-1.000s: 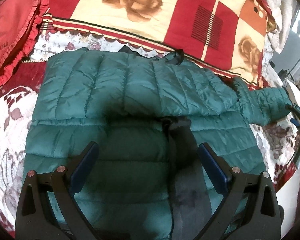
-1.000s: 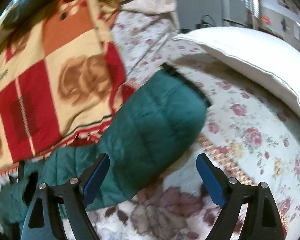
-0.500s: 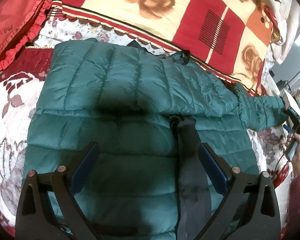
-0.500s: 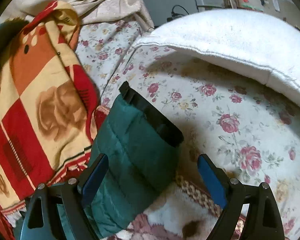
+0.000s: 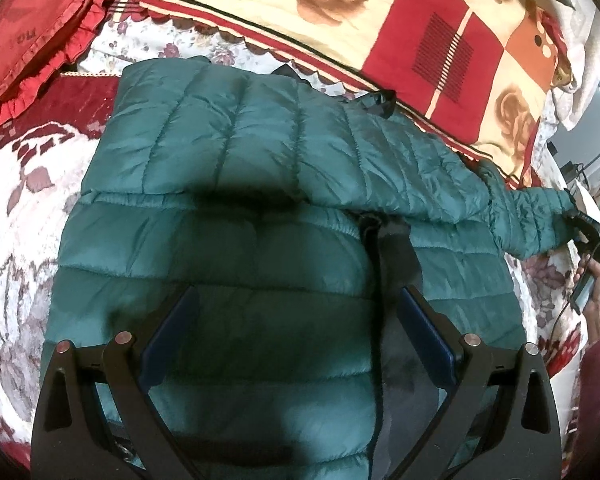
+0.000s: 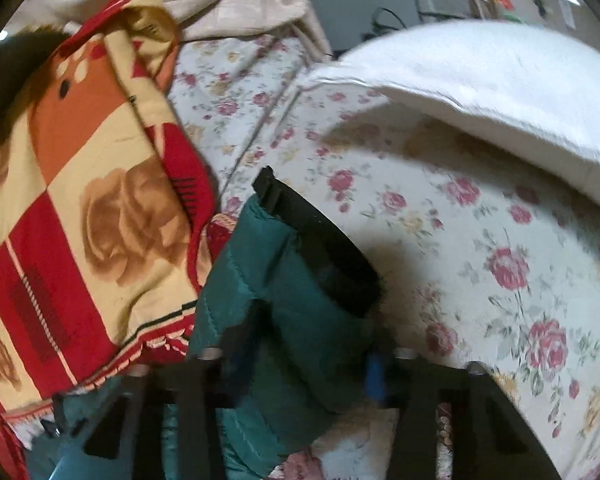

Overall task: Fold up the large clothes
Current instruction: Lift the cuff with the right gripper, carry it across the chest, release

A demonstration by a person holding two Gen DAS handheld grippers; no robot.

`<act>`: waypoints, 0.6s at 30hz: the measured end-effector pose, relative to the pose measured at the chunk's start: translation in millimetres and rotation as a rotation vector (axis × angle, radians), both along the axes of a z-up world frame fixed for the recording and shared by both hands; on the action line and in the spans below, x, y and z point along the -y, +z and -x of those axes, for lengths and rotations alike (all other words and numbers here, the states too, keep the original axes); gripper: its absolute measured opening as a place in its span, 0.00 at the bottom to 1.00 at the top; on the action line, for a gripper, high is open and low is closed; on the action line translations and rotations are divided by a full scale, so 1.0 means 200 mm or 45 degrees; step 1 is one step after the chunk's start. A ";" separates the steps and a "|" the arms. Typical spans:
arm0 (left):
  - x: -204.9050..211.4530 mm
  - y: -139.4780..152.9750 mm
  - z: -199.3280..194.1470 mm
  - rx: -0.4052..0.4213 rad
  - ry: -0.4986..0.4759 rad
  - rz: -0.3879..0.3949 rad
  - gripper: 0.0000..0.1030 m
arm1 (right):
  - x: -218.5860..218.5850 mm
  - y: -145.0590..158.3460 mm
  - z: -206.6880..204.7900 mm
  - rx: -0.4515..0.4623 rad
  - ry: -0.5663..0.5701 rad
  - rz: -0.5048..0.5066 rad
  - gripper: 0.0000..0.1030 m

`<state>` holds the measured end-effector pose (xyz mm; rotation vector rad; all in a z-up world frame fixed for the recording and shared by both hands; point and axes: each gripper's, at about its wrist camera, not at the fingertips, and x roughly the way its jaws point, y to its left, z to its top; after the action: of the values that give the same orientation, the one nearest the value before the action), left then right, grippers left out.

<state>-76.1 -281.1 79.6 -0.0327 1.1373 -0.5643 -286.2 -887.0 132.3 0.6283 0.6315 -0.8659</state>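
Jacket (image 5: 236,264): green quilted puffer, spread flat on the bed; one sleeve already folded across the chest, a dark lining strip (image 5: 396,264) running down the front.
Free sleeve (image 6: 284,304): stretches off to the right side of the bed, black cuff (image 6: 320,248) at its end; in the left wrist view it reaches toward the right gripper.
Left gripper (image 5: 298,328): jaws spread wide, hovering over the lower body of the jacket; nothing between the blue pads (image 5: 172,332), no contact seen.
Right gripper (image 6: 300,360): jaws closing on the free sleeve just short of the cuff; sleeve fabric bunches between the fingers, pads appear pressed into it. View is motion-blurred.
Hand (image 5: 592,292): at the right edge of the left wrist view, on the right gripper's handle, reddish sleeve cuff below it.
Bed cover (image 6: 500,264): white, rose print, under the sleeve.
Blanket (image 5: 340,12): red and cream squares with brown roses, lying beyond the jacket.
Red cushion (image 5: 24,28): frilled, top left corner.
White pillow (image 6: 480,80): beyond the cuff, apart from it.
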 end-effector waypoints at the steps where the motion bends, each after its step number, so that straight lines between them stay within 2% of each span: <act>1: -0.01 0.00 0.00 0.001 0.003 0.000 0.97 | -0.01 0.01 0.00 0.001 0.017 0.019 0.22; 5: -0.04 0.00 0.01 -0.006 0.015 0.007 0.97 | -0.07 0.07 0.00 0.027 0.069 0.045 0.15; 9: -0.06 0.00 0.02 -0.013 0.018 0.019 0.97 | -0.15 0.13 0.02 0.105 0.117 0.034 0.15; 18: -0.10 0.05 0.06 0.004 0.020 0.050 0.97 | -0.36 0.27 -0.05 0.171 0.275 0.055 0.14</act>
<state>-88.3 -260.2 89.9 -0.0745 1.1223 -0.5721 -275.6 -815.7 187.1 0.5629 0.5464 -0.6291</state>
